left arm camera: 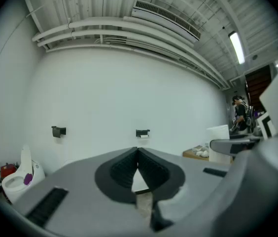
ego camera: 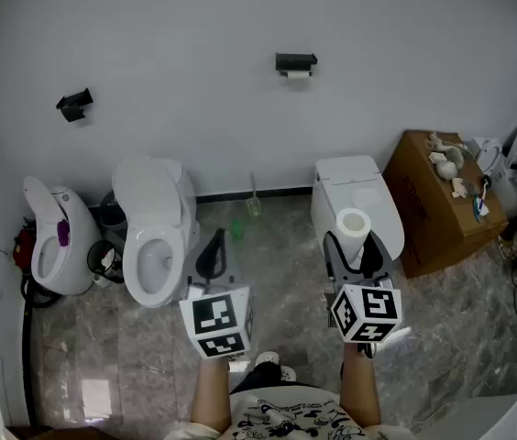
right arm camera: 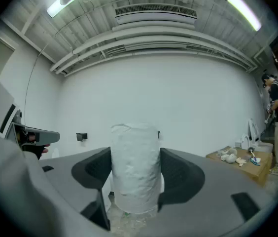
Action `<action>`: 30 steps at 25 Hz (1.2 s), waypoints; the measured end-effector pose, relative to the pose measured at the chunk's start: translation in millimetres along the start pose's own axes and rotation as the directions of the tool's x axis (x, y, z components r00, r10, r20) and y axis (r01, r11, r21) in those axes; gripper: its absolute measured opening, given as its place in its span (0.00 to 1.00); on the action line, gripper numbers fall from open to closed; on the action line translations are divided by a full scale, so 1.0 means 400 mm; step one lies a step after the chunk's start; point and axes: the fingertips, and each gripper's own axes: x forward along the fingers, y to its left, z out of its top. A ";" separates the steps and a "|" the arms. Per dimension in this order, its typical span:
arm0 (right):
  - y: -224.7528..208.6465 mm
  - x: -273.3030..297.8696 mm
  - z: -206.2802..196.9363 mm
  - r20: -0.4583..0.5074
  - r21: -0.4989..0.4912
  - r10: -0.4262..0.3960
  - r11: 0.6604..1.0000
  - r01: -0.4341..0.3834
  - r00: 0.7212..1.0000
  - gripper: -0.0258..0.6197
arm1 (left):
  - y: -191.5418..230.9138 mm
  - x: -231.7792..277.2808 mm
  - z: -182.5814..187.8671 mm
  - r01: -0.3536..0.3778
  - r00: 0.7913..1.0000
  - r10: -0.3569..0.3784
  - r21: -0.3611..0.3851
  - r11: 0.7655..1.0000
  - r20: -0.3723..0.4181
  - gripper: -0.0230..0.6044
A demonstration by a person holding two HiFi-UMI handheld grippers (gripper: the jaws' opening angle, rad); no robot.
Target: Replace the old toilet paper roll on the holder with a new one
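A black holder (ego camera: 295, 62) is fixed high on the white wall, with a thin old roll (ego camera: 297, 74) hanging under it. My right gripper (ego camera: 357, 246) is shut on a full white toilet paper roll (ego camera: 354, 223), held upright between the pads. In the right gripper view this roll (right arm camera: 135, 167) fills the gap between the jaws of the right gripper (right arm camera: 135, 181) and hides most of the holder. My left gripper (ego camera: 213, 250) is shut and holds nothing. In the left gripper view the left gripper (left arm camera: 138, 169) points level at the holder (left arm camera: 142, 133) across the room.
A second black holder (ego camera: 74, 104) sits on the wall at left. Below stand an open white toilet (ego camera: 153, 227), a smaller one (ego camera: 52, 236) at far left and a closed one (ego camera: 355, 200). A cardboard box (ego camera: 437, 200) with small items is at right. A person (right arm camera: 274, 117) stands at far right.
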 end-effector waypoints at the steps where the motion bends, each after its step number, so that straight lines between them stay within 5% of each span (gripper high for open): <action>1: 0.000 0.003 -0.001 0.000 0.001 0.000 1.000 0.000 1.000 0.52 | 0.001 0.003 0.001 -0.001 1.000 0.001 0.001 1.000 0.002 0.04; 21: 0.004 0.033 -0.009 0.001 0.012 -0.012 1.000 0.012 1.000 0.52 | 0.034 0.025 0.014 -0.005 0.999 0.005 0.012 1.000 0.048 0.06; 27: 0.015 0.070 -0.010 -0.001 0.015 -0.022 1.000 0.022 1.000 0.52 | 0.062 0.063 0.018 0.012 0.999 -0.012 0.003 1.000 0.047 0.22; 30: 0.020 0.088 -0.018 -0.003 0.018 -0.028 0.999 0.029 1.000 0.52 | 0.066 0.083 0.010 0.057 0.998 -0.056 -0.041 0.998 0.026 0.44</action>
